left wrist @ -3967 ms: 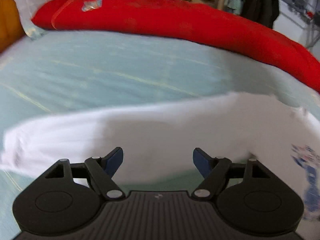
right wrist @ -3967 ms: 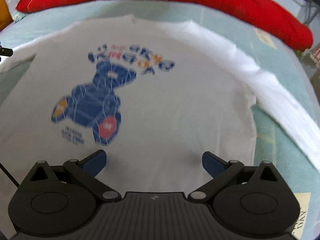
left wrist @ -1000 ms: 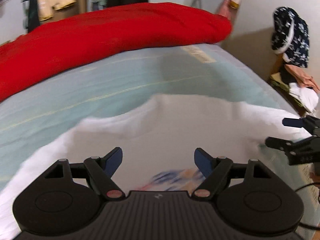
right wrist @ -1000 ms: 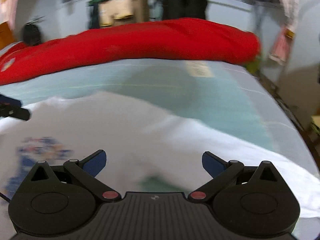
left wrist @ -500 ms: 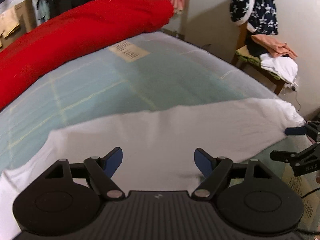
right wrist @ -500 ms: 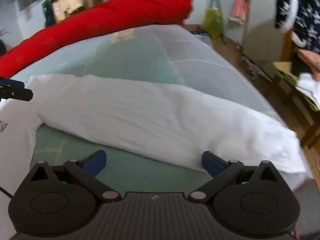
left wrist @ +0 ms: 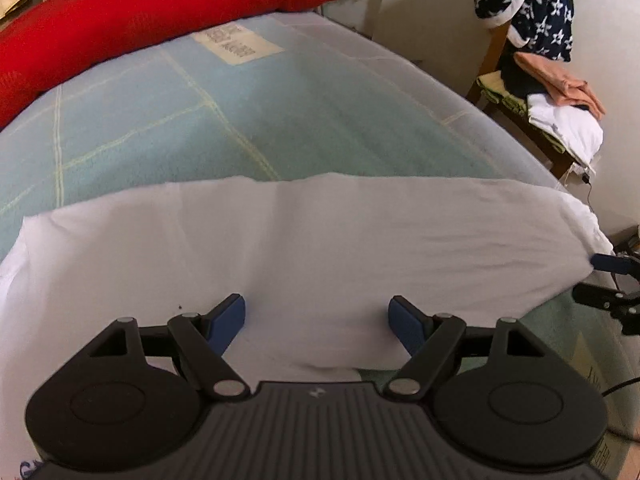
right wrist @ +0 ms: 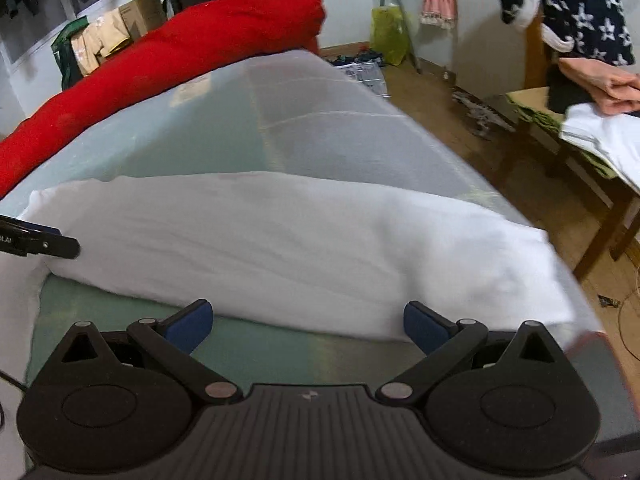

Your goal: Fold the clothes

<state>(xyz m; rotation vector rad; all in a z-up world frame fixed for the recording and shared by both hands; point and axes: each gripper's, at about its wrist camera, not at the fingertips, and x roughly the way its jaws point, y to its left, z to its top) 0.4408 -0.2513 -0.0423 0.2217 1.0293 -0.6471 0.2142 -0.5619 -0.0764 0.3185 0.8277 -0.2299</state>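
Observation:
A white long-sleeved shirt (left wrist: 312,240) lies spread on the pale green bed sheet (left wrist: 160,120), one long sleeve (right wrist: 280,240) stretched toward the bed's right edge. My left gripper (left wrist: 318,322) hovers open over the sleeve near the shoulder, nothing between its blue pads. In the right wrist view my right gripper (right wrist: 308,326) stands open just short of the sleeve's near edge, close to the cuff end (right wrist: 532,280). The right gripper's fingertips (left wrist: 604,276) show at the far right of the left wrist view; the left gripper's finger (right wrist: 40,240) shows at the left edge of the right wrist view.
A red duvet (left wrist: 140,12) is rolled along the bed's far side. A wooden chair (right wrist: 580,160) with folded clothes (left wrist: 560,116) stands right of the bed on the wooden floor (right wrist: 460,120). A starred dark garment (right wrist: 580,4) hangs above it. The bed edge drops off beside the cuff.
Both grippers have swung right, away from the printed chest of the shirt, to the right sleeve, and moved closer to it over the last second. Both stay open.

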